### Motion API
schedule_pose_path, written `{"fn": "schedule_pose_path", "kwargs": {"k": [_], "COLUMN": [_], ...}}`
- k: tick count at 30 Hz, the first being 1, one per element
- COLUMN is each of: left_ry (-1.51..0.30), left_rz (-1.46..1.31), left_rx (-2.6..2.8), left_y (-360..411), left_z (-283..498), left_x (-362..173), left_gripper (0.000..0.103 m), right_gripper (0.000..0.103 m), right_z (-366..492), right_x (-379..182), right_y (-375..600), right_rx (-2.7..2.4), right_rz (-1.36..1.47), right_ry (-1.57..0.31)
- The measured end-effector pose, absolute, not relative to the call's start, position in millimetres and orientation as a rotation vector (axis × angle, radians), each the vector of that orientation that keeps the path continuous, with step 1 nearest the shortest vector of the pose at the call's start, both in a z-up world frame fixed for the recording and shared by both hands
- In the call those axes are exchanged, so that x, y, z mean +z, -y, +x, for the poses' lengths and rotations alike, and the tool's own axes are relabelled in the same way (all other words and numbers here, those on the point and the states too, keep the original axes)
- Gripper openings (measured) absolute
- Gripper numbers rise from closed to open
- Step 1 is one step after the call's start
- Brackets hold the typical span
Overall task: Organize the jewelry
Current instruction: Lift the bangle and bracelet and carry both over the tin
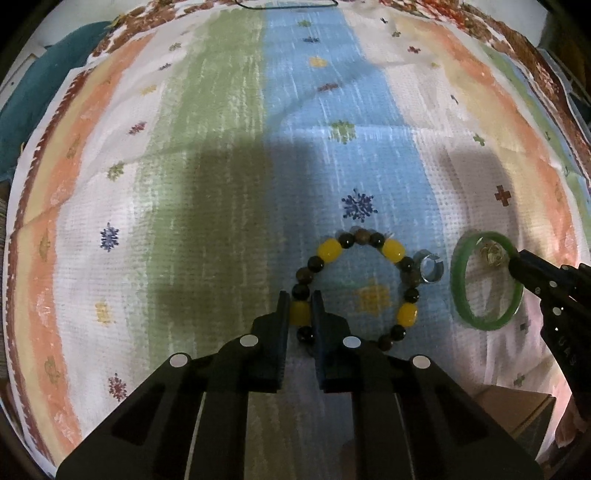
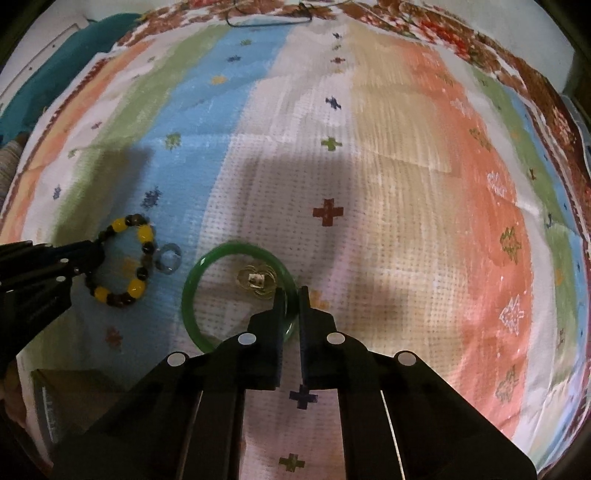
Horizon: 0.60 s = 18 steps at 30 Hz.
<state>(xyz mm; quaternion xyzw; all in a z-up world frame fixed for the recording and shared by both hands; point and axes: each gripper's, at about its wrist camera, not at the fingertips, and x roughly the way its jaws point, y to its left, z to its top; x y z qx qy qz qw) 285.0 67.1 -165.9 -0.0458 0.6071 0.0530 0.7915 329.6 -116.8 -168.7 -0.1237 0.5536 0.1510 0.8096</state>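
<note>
A beaded bracelet with yellow and dark beads lies on the striped cloth. My left gripper is shut on one of its yellow beads at the left side. A small clear ring lies just right of the bracelet. A green bangle lies further right with a small gold piece inside it. My right gripper is shut on the bangle's right rim. The bracelet, the ring and the gold piece also show in the right wrist view.
A brown box sits at the near edge of the cloth, also seen in the right wrist view. A teal cloth lies off the far left. A dark wire lies at the far edge.
</note>
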Motion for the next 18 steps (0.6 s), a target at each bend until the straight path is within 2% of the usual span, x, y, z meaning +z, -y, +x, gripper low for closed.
{"fn": "schedule_pose_path", "kwargs": {"k": [10,18], "left_ry": [-1.200,-1.152], "left_rz": [-0.113,-0.106], "left_rx": [0.082,0.059], "left_y": [-56.0,-47.1], "left_z": [270.0,267.3], "left_x": [-118.2,-97.1], "left_gripper": [0.011,0.011], "right_gripper": [0.008,0.008], "right_z": [311.3,298.7], "right_x": [-131.9,-122.8], "right_y": [117.0,119.4], "right_rx": [0.365,0.383], "right_rz": [-0.266,-0.278], "right_ry": [-1.092,-1.068]}}
